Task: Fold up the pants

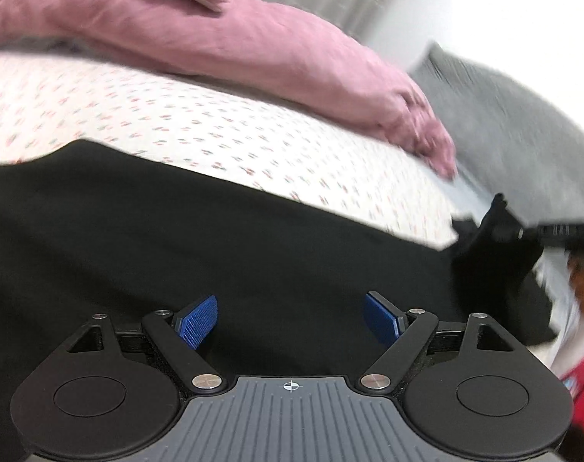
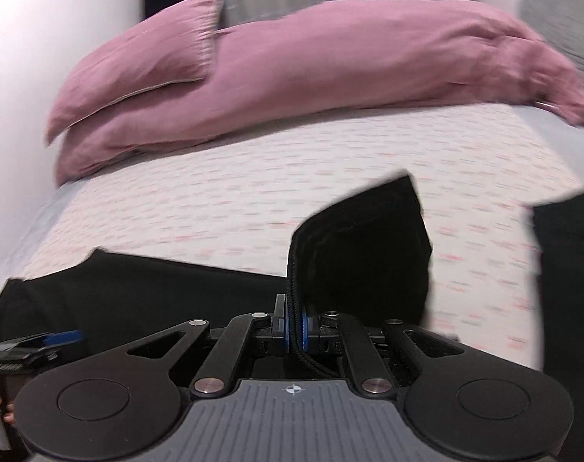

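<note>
Right wrist view: a raised edge of the black fabric pants (image 2: 365,238) is pinched between the closed blue pads of the right tool (image 2: 294,331), the rest being spread low across the bed with its white, red-flecked sheet (image 2: 215,208). In the left wrist view the left tool (image 1: 291,317) is seen hovering over the black cloth with its jaws wide apart and nothing held. A fold is judged to be under way; a second edge probably needs gripping before the cloth is carried over. 2 pink pillows (image 2: 292,65) lie well beyond, so no obstruction is apparent. Motion blur hides finer detail.
</note>
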The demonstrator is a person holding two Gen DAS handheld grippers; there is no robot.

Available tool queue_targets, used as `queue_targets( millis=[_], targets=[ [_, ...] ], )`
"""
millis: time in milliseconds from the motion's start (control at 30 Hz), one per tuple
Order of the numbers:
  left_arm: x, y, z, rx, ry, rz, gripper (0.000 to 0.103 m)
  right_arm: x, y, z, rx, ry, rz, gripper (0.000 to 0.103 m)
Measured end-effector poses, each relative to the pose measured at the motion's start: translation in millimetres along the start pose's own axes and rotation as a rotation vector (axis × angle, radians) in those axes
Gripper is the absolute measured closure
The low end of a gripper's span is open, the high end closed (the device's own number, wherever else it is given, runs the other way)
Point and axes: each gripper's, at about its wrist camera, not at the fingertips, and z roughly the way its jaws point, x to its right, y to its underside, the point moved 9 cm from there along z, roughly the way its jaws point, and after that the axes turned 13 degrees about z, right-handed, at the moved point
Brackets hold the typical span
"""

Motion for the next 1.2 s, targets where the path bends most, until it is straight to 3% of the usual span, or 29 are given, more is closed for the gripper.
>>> queue_targets(
  millis=[233, 367, 500, 533, 600, 700, 867, 1000, 1100, 1200],
  targets=[
    [-28, -6, 7, 0.034, 0.070, -0.213, 0.035, -90, 32, 71, -0.131, -0.096, -0.088, 0.096],
    [-36, -2, 15, 0.035, 0.106, -0.289, 0.036, -114, 58, 105, -0.202, -0.123, -0.087, 0.095],
    [-33, 0, 29, 0.013, 0.130, -0.327, 0.036, -128, 71, 117, -0.254, -0.171, -0.046, 0.079],
    [-31, 2, 33, 0.004, 0.130, -0.333, 0.036, -128, 69, 113, -0.260, -0.199, -0.029, 0.070],
    [-29, 2, 40, -0.010, 0.128, -0.333, 0.035, -129, 69, 101, -0.244, -0.220, -0.022, 0.068],
    [-23, 1, 46, -0.023, 0.148, -0.341, 0.036, -119, 65, 79, -0.228, -0.263, 0.006, 0.059],
    [-15, 2, 52, -0.041, 0.181, -0.345, 0.036, -86, 57, 50, -0.157, -0.326, 0.082, 0.057],
    [-9, 2, 61, -0.050, 0.211, -0.370, 0.036, -43, 46, 55, -0.100, -0.272, 0.162, 0.057],
    [-9, 3, 62, -0.050, 0.211, -0.387, 0.036, -14, 49, 71, -0.097, -0.213, 0.197, 0.064],
    [-11, 2, 64, -0.046, 0.215, -0.413, 0.036, -11, 67, 91, -0.190, -0.219, 0.204, 0.074]
  ],
)
